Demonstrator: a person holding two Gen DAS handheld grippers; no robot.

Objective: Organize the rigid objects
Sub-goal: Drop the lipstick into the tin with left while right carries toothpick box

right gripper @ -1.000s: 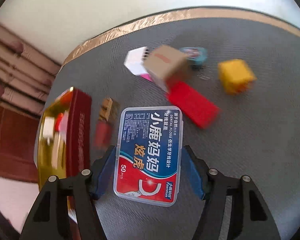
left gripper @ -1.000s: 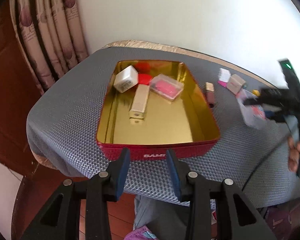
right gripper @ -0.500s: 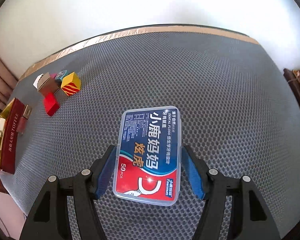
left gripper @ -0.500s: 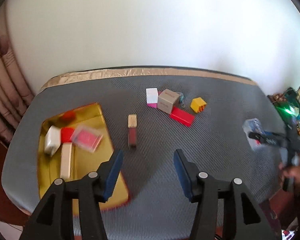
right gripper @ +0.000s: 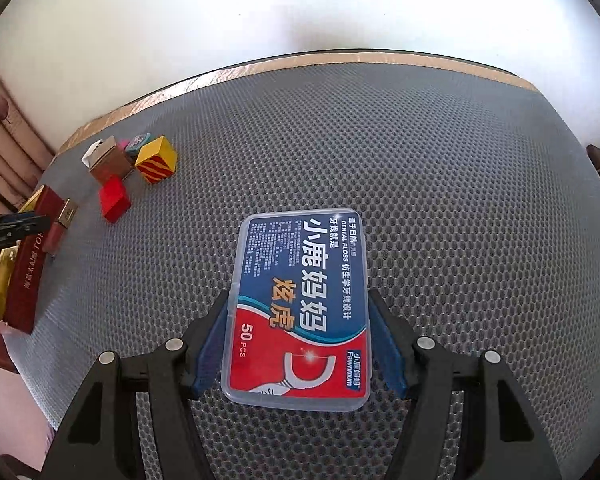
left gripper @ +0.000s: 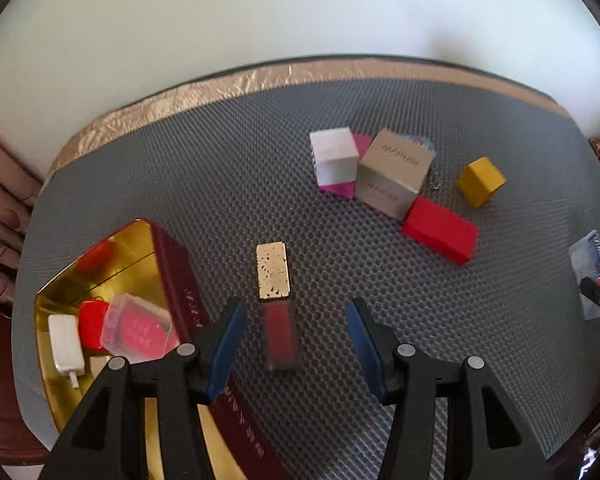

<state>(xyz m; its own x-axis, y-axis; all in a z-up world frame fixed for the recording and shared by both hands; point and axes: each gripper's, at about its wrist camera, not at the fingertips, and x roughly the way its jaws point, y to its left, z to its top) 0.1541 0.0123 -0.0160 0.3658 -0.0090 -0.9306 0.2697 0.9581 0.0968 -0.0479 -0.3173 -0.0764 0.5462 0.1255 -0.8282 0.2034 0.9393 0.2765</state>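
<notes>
Gripping a floss box (right gripper: 300, 312), the right gripper (right gripper: 300, 344) has its jaws pressed against the box's long sides, well right of the tin (left gripper: 172, 264). Left gripper (left gripper: 292, 344) jaws apart, with a lipstick (left gripper: 277, 304) lying on the mat (left gripper: 220, 160) between the blue fingers (left gripper: 226, 344), just right of the tin's red wall. Inside the tin: a white charger (left gripper: 64, 344), a red cap (left gripper: 90, 322), a clear case (left gripper: 138, 328). Beyond the lipstick, away from the tin: white box (left gripper: 334, 156), grey box (left gripper: 392, 174), red block (left gripper: 440, 230), yellow cube (left gripper: 480, 180); the first three are clustered, the cube slightly apart.
</notes>
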